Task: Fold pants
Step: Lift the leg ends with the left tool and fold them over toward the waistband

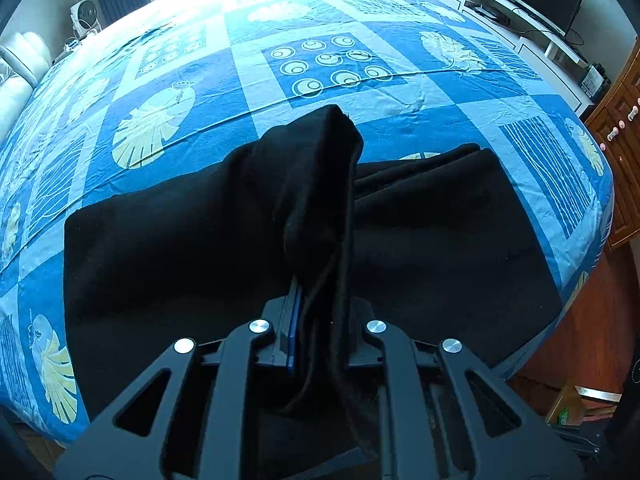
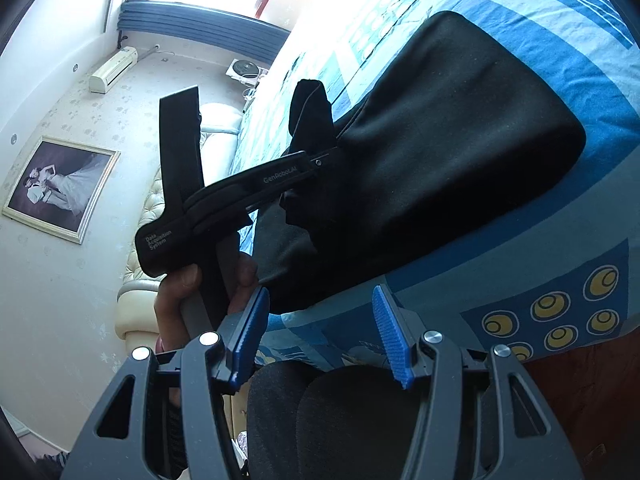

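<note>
- Pants [image 1: 180, 240]: black, folded, lying flat on the blue patterned bedsheet [image 1: 280, 92], a bunched portion lifted toward 12 o'clock.
- Left gripper [image 1: 320, 300]: jaws clamped on that lifted fabric.
- Right gripper [image 2: 320, 332]: jaws spread wide, holding nothing, pants at its 1 o'clock.

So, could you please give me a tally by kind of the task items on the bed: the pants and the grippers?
Black pants: 1
Grippers: 2, left gripper shut on the pants, right gripper open
Total: 3
</note>
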Motion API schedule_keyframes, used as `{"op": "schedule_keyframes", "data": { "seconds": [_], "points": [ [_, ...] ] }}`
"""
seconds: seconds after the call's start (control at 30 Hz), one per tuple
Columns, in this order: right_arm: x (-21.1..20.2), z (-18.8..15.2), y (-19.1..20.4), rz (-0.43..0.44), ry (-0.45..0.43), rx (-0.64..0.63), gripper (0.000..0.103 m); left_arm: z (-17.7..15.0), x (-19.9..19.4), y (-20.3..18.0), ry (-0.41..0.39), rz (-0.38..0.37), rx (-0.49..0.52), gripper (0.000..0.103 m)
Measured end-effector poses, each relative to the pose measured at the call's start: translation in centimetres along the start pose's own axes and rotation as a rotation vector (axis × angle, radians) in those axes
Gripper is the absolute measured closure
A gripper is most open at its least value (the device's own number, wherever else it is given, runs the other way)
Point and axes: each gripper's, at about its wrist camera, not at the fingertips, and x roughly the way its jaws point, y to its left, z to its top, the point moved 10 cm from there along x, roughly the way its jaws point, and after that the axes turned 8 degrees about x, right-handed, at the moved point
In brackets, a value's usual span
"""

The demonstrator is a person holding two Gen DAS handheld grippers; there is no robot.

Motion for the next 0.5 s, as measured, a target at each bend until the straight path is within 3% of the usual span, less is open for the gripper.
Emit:
{"op": "schedule_keyframes", "data": {
  "seconds": [0.37, 0.5],
  "points": [
    [-1.0, 0.3, -0.9, -0.018, -0.036, 0.03, 0.049, 0.1, 0.0, -1.5, -0.045, 0.099, 0.068, 0.085],
    [-1.6, 0.9, -1.2, -0.042, -0.051, 0.018, 0.049, 0.2, -1.2, -2.3, -0.089, 0.078, 0.073, 0.072]
  ]
}}
